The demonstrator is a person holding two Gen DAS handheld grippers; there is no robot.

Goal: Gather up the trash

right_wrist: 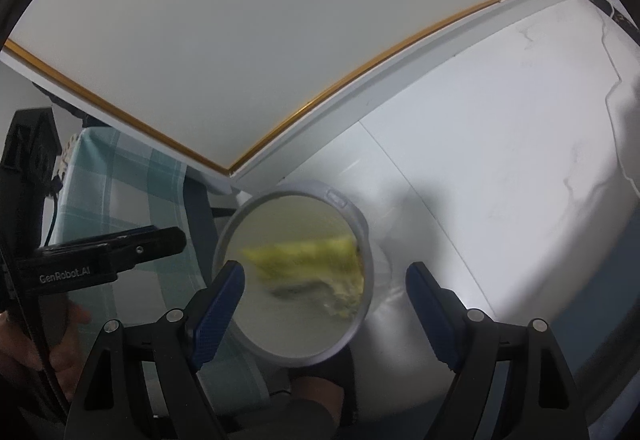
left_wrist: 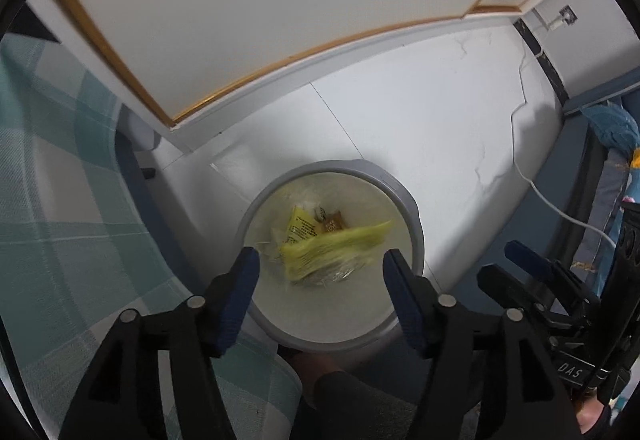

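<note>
Checked bedding (left_wrist: 60, 200) and a white cord (left_wrist: 560, 208) flank the bin (left_wrist: 412, 224).

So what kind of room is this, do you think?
Probably a bedroom at home: a checked bedspread beside a small bin of wrappers, pale tiled floor, and a white cupboard with wood trim.

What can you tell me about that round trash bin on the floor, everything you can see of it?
The trash bin is round, with a grey plastic-looking rim and a pale, translucent-looking liner inside. It stands upright and open, with no lid in view, on the white floor beside a checked teal cloth. A blurred yellow wrapper is inside its mouth, above other yellow and brown wrappers at the bottom. The left gripper is above it with jaws apart, touching neither rim nor wrapper.
</note>
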